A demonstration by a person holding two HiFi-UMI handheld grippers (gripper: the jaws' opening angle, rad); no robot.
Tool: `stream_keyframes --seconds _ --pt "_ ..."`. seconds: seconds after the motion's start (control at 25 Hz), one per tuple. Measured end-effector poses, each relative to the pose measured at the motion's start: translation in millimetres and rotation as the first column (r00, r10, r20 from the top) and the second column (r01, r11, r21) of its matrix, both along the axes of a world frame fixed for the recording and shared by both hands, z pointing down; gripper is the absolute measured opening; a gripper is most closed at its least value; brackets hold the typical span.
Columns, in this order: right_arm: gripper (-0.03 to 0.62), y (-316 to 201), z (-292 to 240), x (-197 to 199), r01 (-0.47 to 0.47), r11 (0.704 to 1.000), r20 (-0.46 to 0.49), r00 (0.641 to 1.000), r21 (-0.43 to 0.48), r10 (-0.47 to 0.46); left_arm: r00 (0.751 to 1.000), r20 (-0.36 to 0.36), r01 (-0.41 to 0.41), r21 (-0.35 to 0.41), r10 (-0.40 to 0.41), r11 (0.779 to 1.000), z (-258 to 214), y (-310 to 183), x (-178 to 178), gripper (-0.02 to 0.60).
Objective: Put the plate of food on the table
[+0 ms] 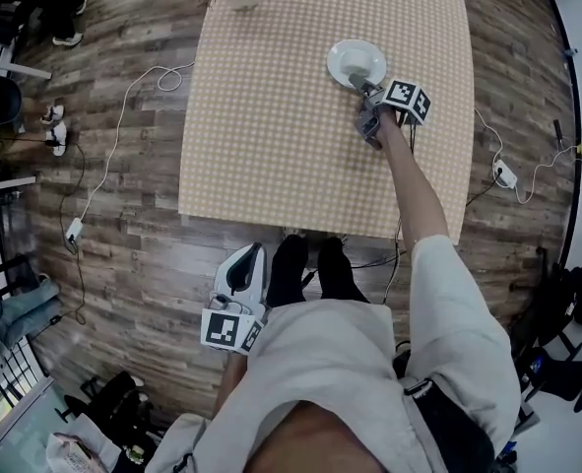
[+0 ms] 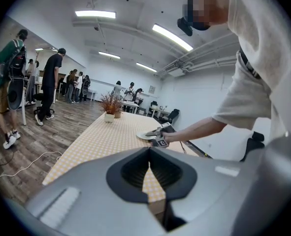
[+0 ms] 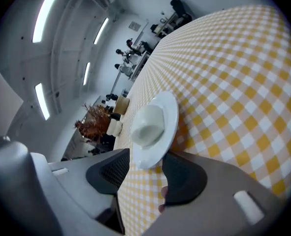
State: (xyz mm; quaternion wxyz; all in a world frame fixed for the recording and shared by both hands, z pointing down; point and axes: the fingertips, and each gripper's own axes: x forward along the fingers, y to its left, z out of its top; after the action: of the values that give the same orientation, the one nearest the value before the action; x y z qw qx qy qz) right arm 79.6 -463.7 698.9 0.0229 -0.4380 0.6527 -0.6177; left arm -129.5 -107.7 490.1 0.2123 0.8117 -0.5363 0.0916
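The white plate [image 1: 356,62] of pale food rests on the checkered bench [image 1: 271,136], its near rim between the right gripper's [image 3: 144,170] spread jaws, so a crooked pull-back could snag and drag it, while the left gripper's [image 2: 149,173] jaws sit closed, empty.

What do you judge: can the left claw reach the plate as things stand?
Probably not. The left claw hangs shut beside the person's leg, short of the table; the plate lies far across it, by the right claw.
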Motion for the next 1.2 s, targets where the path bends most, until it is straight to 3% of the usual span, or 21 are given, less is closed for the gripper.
stream_keyframes --seconds 0.08,0.16,0.32,0.4,0.52,0.56,0.76,0.88,1.0,1.2 --pt "0.201 3 2 -5 0.085 0.996 -0.102 0.991 0.007 -0.083 1.0 -0.002 -0.005 -0.001 0.005 1.0 1 1 1 0.008" --pt "0.2 7 4 -10 0.193 0.981 -0.235 0.954 0.017 -0.184 1.0 -0.004 -0.007 -0.003 0.007 1.0 2 1 1 0.008" --pt "0.215 11 5 -18 0.382 0.924 -0.451 0.828 0.02 -0.332 1.0 -0.006 -0.008 -0.001 0.008 1.0 1 -1 1 0.008" --pt "0.206 12 6 -18 0.43 0.903 -0.547 0.757 0.005 -0.357 1.0 -0.006 -0.008 0.0 0.008 1.0 1 -2 0 0.008" --pt "0.146 15 9 -15 0.486 0.874 -0.695 0.623 -0.017 -0.36 1.0 -0.006 -0.009 -0.001 0.009 1.0 1 0 1 0.008" --pt "0.135 15 9 -14 0.491 0.871 -0.721 0.598 -0.017 -0.35 1.0 -0.006 -0.008 -0.001 0.008 1.0 0 1 2 0.008" --pt "0.095 16 8 -8 0.444 0.896 -0.741 0.6 -0.003 -0.3 1.0 -0.002 -0.003 0.005 0.003 1.0 -2 2 0 0.008" --pt "0.01 20 9 0 0.436 0.9 -0.779 0.561 -0.009 -0.279 1.0 -0.007 -0.005 0.003 0.005 1.0 -1 3 0 0.008" --pt "-0.001 27 8 3 0.458 0.889 -0.803 0.528 -0.005 -0.276 1.0 -0.01 -0.014 0.004 0.014 1.0 -2 4 4 0.008" --pt "-0.002 36 4 5 0.447 0.894 -0.79 0.554 0.018 -0.261 0.999 -0.012 -0.034 0.017 0.034 0.999 -3 1 7 0.008"
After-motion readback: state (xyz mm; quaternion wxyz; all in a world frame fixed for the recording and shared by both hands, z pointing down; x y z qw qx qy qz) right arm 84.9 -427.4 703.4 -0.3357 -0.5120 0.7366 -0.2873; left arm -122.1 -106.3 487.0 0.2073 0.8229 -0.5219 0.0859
